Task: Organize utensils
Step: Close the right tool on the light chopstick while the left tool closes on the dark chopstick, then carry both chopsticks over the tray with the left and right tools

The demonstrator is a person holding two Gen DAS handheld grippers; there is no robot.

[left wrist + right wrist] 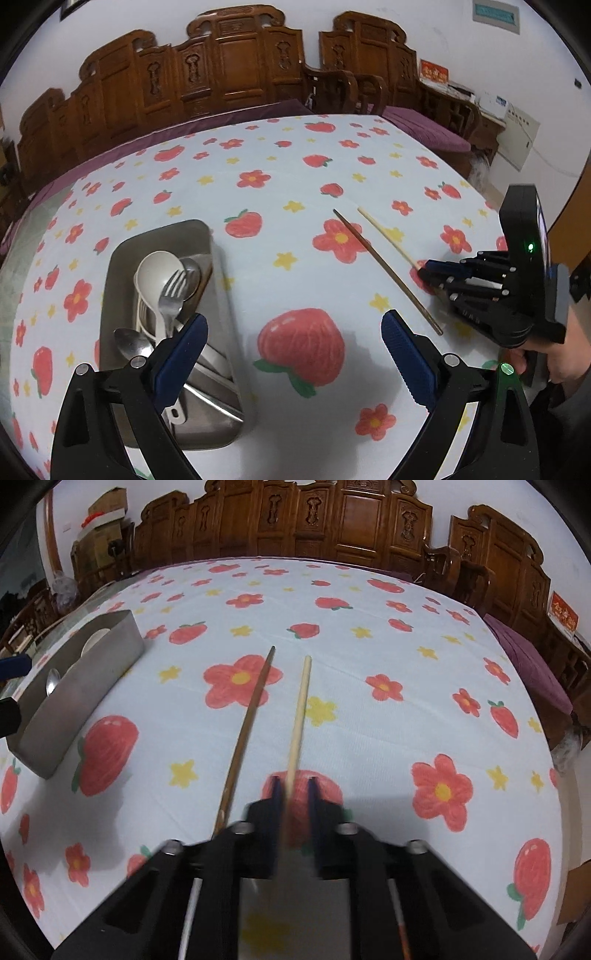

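Two chopsticks lie side by side on the tablecloth (369,720), close but apart: a pale chopstick (298,716), smooth and light as bamboo, and a dark chopstick (245,734), brown and slender, tapering to a fine tip. The right gripper (294,786) has its blue-padded jaws closed in around the near end of the pale one, a thin gap showing on either side, so whether they actually pinch it is hard to tell through the blur. The left gripper (293,354) hangs with its ribbed blue jaws spread wide and nothing between them, just beside the metal tray (221,280). That tray is a brushed-steel rectangle with rounded corners, and in it lie a cream plastic spoon (157,277), a steel fork (170,299) and a steel spoon (131,343) heaped together. The cloth is white, printed with red flowers, strawberries and small yellow stars. Carved wooden chairs (221,70) stand behind the table, and a red card (433,72) by the wall carries gold writing too small to read.
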